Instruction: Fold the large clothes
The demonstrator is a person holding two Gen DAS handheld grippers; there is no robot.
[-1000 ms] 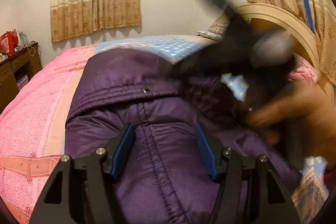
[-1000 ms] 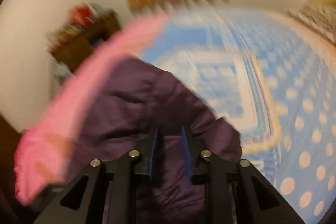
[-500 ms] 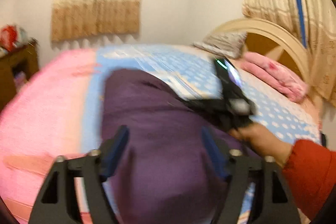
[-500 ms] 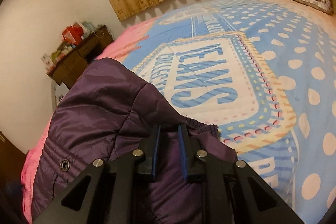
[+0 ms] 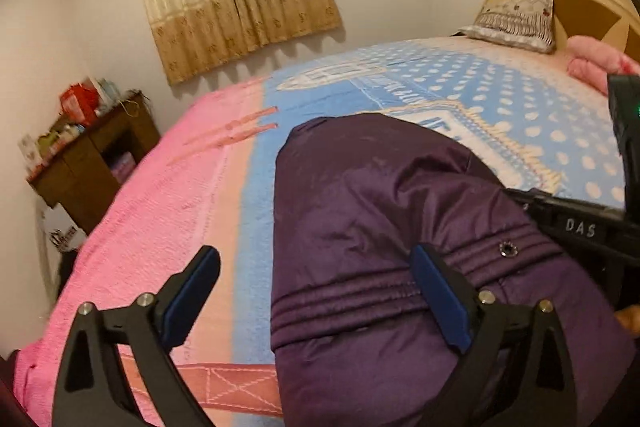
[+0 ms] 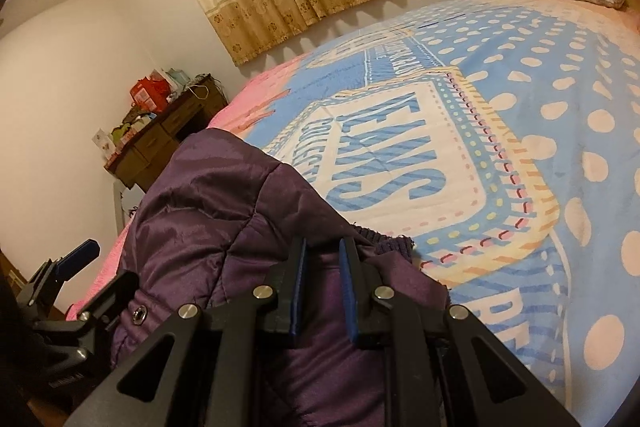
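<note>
Holding the jacket (image 6: 224,227) down on the bed (image 6: 560,155), the right claw (image 6: 322,287) was clamped on a fold of it near the cuff. The left claw (image 5: 316,291), jaws just spread wide, gripped nothing; it should smooth the quilting before the pinch lets go.

Warm dim indoor light, heavy fisheye bending, slight edge blur.

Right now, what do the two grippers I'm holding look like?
Both are matte black frames with triangular cut-outs and silver screws. Each finger of the left gripper and the right gripper carries a blue pad. The right gripper's body, seen from the left wrist camera, bears the white letters DAS and a small green light.
</note>
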